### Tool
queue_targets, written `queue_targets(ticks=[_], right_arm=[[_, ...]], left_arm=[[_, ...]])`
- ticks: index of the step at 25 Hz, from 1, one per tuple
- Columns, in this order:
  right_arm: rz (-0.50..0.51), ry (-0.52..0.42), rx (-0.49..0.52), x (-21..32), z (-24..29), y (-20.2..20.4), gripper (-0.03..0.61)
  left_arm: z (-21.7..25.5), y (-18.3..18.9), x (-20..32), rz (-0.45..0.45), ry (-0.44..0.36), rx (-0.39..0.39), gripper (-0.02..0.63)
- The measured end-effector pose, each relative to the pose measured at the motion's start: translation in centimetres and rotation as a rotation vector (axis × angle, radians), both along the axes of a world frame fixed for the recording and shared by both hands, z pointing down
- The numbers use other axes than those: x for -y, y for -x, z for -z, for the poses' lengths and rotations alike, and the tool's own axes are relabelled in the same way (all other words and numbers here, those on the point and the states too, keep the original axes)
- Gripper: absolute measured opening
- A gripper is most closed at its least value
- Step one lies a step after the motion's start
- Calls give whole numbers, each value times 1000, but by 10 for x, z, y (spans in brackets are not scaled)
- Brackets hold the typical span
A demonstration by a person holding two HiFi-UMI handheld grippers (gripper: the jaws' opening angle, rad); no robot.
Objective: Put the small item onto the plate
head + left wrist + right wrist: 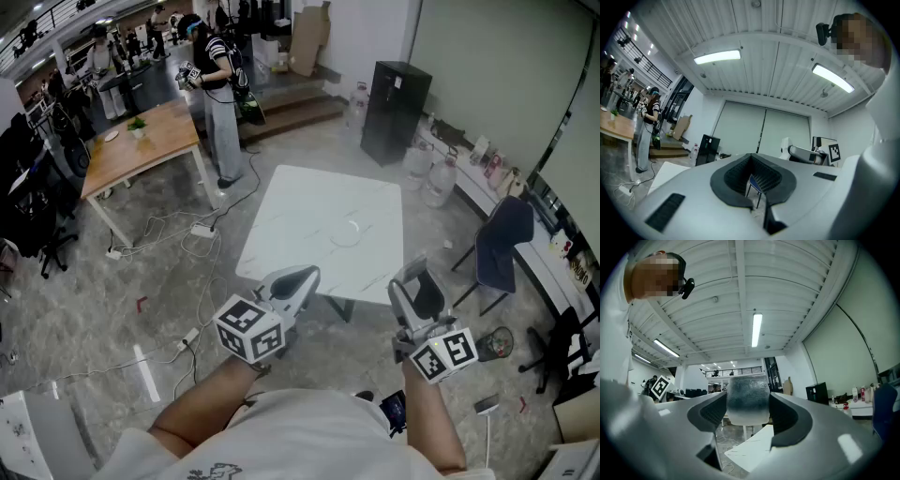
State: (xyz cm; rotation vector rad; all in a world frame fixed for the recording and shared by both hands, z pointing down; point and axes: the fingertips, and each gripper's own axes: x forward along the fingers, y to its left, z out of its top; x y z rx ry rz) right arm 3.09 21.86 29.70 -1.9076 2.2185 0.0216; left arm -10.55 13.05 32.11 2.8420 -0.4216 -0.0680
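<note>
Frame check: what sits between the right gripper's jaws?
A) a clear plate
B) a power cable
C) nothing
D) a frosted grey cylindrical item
D: in the right gripper view the small item, a frosted grey cylinder, fills the gap between the pads of the right gripper, which touch it on both sides.

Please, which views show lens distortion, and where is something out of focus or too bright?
Left gripper view: strong fisheye, dark corners, ceiling lamps glaring. Right gripper view: same bending; the small item in the right claw looks soft. Head view: evenly lit, mildly bowed edges.
</note>
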Motion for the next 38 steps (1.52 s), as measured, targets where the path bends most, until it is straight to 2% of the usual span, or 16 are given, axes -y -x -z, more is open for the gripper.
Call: queue_targets(ticks=[5, 25, 31, 38], right_arm=[[2, -9, -3, -3, 1, 5, 271], [-12, -5, -6, -3, 4, 19, 272], [-7, 6, -10, 10, 1, 27, 272], [12, 26, -4, 32, -8, 11, 272]], left_arm=[[1, 4, -5, 0, -18, -2, 6], [2, 15, -7, -16, -9, -10, 6], [-2, 20, 4, -22, 5, -12, 6], [-11, 4, 21, -16, 21, 3, 6]])
